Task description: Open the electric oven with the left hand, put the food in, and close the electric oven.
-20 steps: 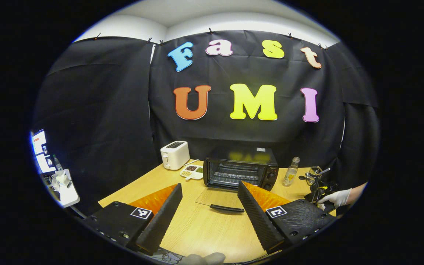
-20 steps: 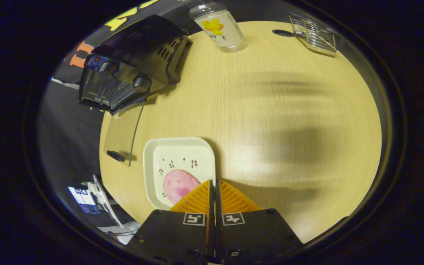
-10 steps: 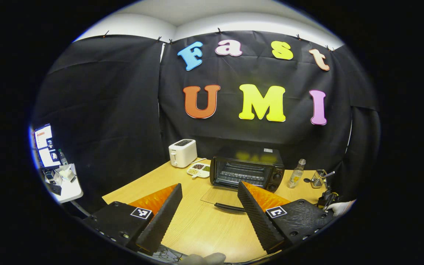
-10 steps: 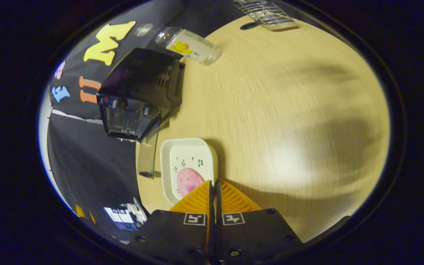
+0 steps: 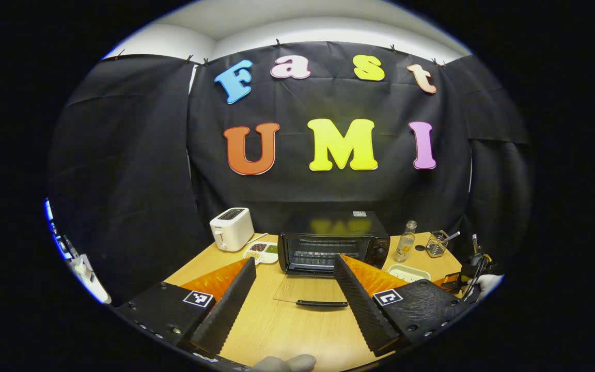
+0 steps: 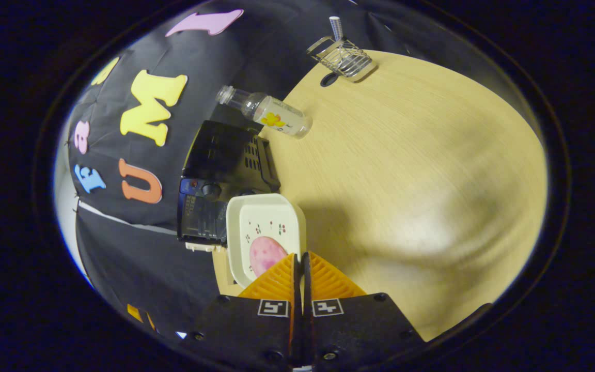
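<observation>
The black electric oven (image 5: 328, 240) stands at the back of the wooden table (image 5: 287, 330), its glass door (image 5: 302, 288) folded down flat with the handle (image 5: 322, 304) nearest me. My left gripper (image 5: 294, 259) hangs open in front of the door, holding nothing. To the right of the oven is a white square plate (image 5: 408, 272) carrying pink food (image 6: 266, 254). My right gripper (image 6: 299, 256) is shut on the plate's (image 6: 264, 222) rim. In the right gripper view the plate overlaps the oven's (image 6: 220, 170) front.
A white toaster (image 5: 231, 229) and a divided snack dish (image 5: 260, 250) sit left of the oven. A clear bottle (image 5: 406, 241) and a wire holder (image 5: 436, 244) stand to its right. A gloved hand (image 5: 488, 281) holds the right gripper at the table's right edge.
The right gripper has carried the plate toward the oven, which now sits right behind it. The plate has come into the left gripper view. The left gripper stays open.
</observation>
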Action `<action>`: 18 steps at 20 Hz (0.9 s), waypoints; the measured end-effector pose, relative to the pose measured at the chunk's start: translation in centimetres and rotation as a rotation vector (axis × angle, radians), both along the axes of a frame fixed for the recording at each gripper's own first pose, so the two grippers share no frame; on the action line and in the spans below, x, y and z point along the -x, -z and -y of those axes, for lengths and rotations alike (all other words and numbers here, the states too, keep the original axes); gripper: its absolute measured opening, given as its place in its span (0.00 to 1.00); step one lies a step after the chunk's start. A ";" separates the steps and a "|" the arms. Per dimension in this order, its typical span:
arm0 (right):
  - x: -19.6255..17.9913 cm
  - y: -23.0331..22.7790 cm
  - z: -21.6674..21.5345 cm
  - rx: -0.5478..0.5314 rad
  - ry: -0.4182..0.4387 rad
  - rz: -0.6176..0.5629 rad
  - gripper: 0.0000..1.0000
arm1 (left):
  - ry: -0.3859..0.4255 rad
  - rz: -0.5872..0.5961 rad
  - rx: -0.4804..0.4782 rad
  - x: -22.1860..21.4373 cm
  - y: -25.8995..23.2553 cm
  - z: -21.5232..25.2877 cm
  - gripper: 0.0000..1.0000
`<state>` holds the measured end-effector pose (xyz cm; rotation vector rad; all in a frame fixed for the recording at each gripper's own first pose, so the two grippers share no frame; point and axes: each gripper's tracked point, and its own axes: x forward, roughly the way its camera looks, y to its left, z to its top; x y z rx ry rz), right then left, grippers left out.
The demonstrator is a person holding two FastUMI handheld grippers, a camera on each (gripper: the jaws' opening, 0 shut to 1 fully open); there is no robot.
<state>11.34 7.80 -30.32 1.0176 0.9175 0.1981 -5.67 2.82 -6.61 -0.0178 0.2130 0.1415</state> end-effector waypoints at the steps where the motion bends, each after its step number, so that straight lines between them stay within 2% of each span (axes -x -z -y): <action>1: 0.5 -0.5 -1.1 -0.024 0.040 -0.011 0.04 | 0.028 0.001 -0.002 -0.4 0.2 -0.4 0.97; 5: 1.2 -1.2 -5.3 -0.059 0.189 -0.032 0.04 | 0.111 0.000 0.014 -1.3 1.2 -3.1 0.96; 7: 1.5 -1.2 -8.0 -0.085 0.239 -0.055 0.04 | 0.124 -0.010 0.016 -1.4 1.8 -5.0 0.97; 11: 1.8 -0.5 -13.9 -0.091 0.243 -0.055 0.04 | 0.106 -0.028 0.037 -1.5 2.8 -8.8 0.97; 14: 2.0 0.8 -18.7 -0.102 0.208 -0.089 0.04 | 0.079 -0.038 0.055 -1.2 3.2 -10.8 0.97; 18: 0.8 1.1 -22.6 -0.093 0.171 -0.081 0.04 | 0.049 -0.055 0.040 -1.0 3.6 -12.8 0.97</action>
